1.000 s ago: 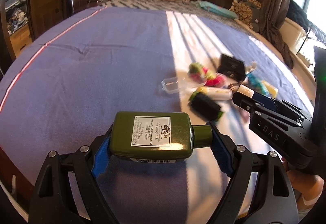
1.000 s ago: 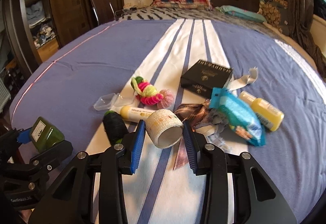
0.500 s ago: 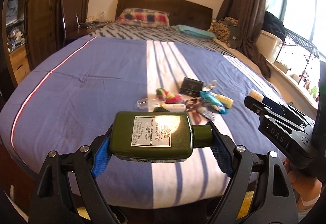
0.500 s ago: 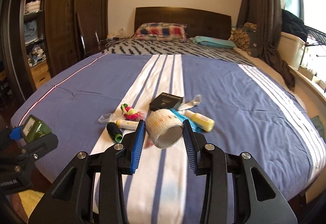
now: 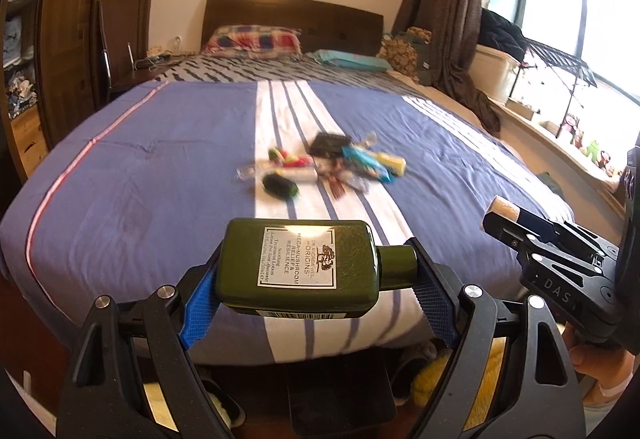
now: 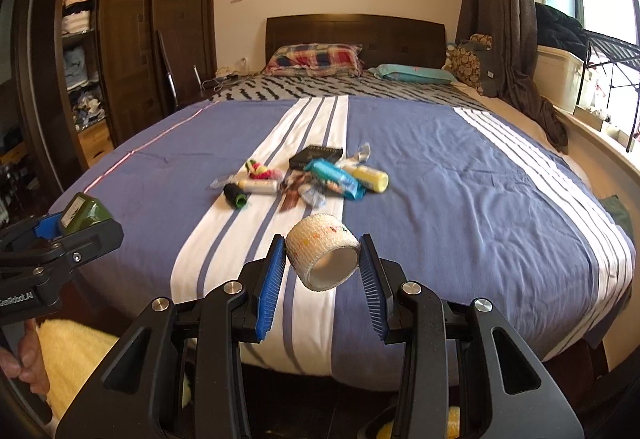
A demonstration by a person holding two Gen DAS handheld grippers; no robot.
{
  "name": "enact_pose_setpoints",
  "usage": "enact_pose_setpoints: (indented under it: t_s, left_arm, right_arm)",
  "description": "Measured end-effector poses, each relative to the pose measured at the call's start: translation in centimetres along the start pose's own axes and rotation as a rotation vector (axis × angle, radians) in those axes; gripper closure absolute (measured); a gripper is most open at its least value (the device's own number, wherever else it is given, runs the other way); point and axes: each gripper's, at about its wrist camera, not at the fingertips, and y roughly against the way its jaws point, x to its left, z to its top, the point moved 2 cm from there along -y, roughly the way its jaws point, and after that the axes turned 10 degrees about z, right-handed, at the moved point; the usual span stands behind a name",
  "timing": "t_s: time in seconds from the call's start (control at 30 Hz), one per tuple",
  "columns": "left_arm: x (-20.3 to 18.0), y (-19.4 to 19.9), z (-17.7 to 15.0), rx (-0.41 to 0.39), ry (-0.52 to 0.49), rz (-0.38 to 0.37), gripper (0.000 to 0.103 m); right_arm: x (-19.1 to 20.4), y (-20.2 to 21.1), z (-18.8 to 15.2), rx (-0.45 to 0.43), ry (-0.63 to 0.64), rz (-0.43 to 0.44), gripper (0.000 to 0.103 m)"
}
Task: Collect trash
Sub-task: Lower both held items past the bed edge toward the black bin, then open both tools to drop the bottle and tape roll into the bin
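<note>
- My left gripper (image 5: 316,271) is clamped end to end on the dark green Origins lotion bottle (image 5: 298,269), which lies crosswise, cap toward the right pad, label up.
- My right gripper (image 6: 322,259) pinches a roll of white gauze tape (image 6: 322,255) between its blue pads, open core facing me.
- Ahead of both claws, past the foot edge of the bed (image 6: 460,199), the remaining trash lies in a cluster on the white stripe: a black spool with green thread (image 6: 235,196), a small white tube (image 6: 258,186), a pink-and-green scrunchie (image 6: 262,171), a black box (image 6: 316,156), a blue wrapper (image 6: 336,179) and a yellow bottle (image 6: 370,177).
- Nothing stands between the claws and that pile; only bare bedcover.
- Below the claws I see floor, a yellow rug (image 6: 76,351) and slippers (image 5: 224,407) under the bed edge.
- Against a second ago: both claws have pulled back and risen, so the pile looks smaller and farther off, and the bed's foot edge now shows. Both grips are unchanged.
</note>
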Motion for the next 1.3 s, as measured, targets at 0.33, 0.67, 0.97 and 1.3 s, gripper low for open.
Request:
enact_pose_setpoints:
  t_s: [0.33, 0.67, 0.97, 1.3]
  left_arm:
    - [-0.7, -3.8, -7.6, 0.166, -0.016, -0.065, 0.023]
    - [-0.7, -10.4, -15.5, 0.359, -0.032, -0.064, 0.023]
    - [-2.5, -16.1, -21.0, 0.555, -0.092, -0.094, 0.023]
    - [-2.4, -19.3, -24.4, 0.693, -0.127, -0.094, 0.023]
  right_arm:
    - [-0.2, -2.7, -6.9, 0.163, -0.017, 0.016, 0.065]
    - [-1.4, -7.6, -13.8, 0.353, -0.076, 0.029, 0.065]
    - [-2.0, -12.7, -19.1, 0.514, -0.152, 0.063, 0.065]
    - [-1.3, -15.4, -20.4, 0.584, -0.177, 0.084, 0.063]
